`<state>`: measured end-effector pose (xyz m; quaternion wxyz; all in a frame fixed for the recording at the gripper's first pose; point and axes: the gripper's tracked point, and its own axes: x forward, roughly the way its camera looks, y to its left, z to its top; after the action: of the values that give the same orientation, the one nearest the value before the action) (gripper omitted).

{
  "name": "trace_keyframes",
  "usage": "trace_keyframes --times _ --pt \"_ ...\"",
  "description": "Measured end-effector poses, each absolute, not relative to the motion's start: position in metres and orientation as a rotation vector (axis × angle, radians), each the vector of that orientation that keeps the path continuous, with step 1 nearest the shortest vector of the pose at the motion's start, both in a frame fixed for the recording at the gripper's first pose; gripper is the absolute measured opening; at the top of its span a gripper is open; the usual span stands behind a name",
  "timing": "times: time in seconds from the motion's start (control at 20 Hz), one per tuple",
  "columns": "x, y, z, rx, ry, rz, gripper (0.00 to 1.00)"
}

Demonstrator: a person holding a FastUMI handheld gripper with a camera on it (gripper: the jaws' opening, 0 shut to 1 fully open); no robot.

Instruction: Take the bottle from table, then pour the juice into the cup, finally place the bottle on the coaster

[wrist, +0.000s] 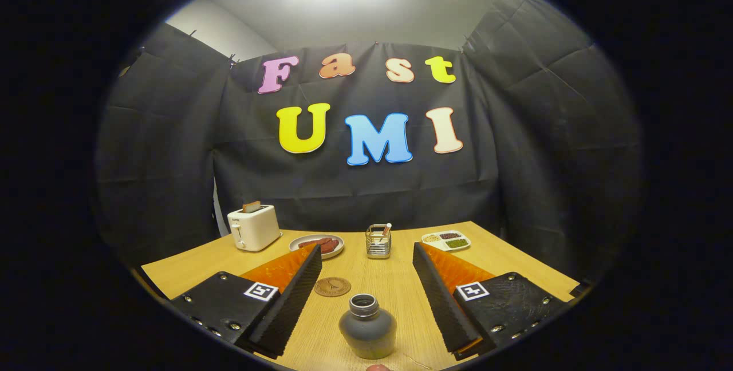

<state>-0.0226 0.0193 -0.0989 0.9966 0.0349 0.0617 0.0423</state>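
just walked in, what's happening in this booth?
A person is holding the tongs open over a wooden table, with a small gray bottle standing uncapped between the two fingers, not yet gripped. A round coaster lies just beyond the bottle, by the left finger. Farther back sit a toaster, a plate, a wire holder and a divided tray. Nothing is lifted yet.
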Motion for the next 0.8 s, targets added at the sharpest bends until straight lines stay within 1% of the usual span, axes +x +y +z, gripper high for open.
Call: trace_keyframes --times 0.3,0.8 --pt "-0.029 0.022 -0.148 0.05 0.236 0.106 0.97" --pt "-0.039 0.031 -0.205 0.036 0.372 0.139 0.98"
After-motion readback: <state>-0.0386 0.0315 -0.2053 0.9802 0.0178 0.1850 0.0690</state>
